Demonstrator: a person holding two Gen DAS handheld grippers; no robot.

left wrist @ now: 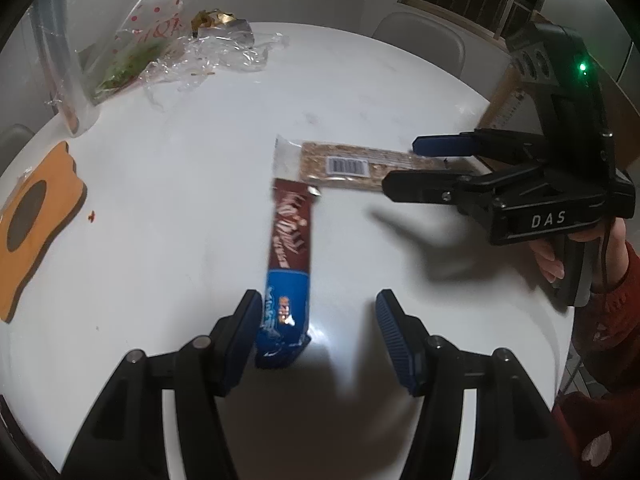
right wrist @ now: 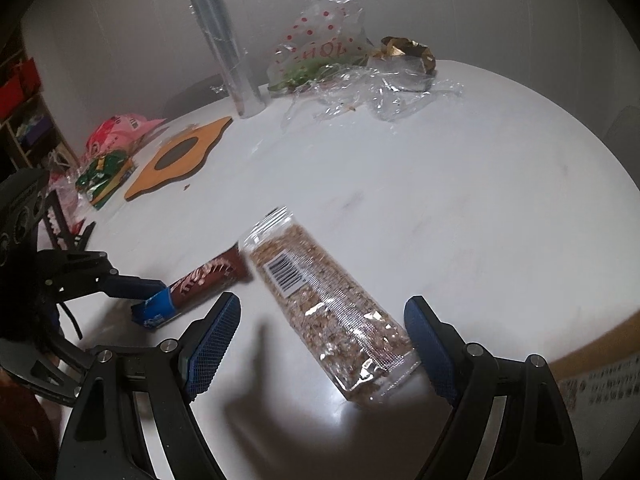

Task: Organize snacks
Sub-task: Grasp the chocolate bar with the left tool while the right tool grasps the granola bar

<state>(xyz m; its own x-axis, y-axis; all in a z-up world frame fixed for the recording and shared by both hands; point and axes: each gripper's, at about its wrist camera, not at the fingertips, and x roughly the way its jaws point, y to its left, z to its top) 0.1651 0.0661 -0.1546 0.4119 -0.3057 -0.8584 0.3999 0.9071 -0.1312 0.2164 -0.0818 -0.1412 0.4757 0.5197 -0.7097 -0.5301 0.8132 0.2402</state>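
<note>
A brown and blue snack bar (left wrist: 289,264) lies on the white round table (left wrist: 180,184). Its blue end sits between the fingers of my open left gripper (left wrist: 318,328), close against the left finger. A clear-wrapped granola bar (left wrist: 352,166) with a barcode lies just beyond it, end to end at a right angle. My right gripper (right wrist: 322,340) is open around the near end of the granola bar (right wrist: 320,304), and the right finger touches the wrapper. The right gripper shows at the right of the left wrist view (left wrist: 400,168). The brown bar (right wrist: 200,284) lies left of it.
An orange wooden board (left wrist: 28,224) lies at the table's left. Crumpled clear wrap (right wrist: 380,92), a dotted bag (right wrist: 320,48) and a clear tube (right wrist: 224,44) stand at the far edge. Pink and green snack packs (right wrist: 108,160) lie at the far left. A cardboard box (right wrist: 600,376) is at the right.
</note>
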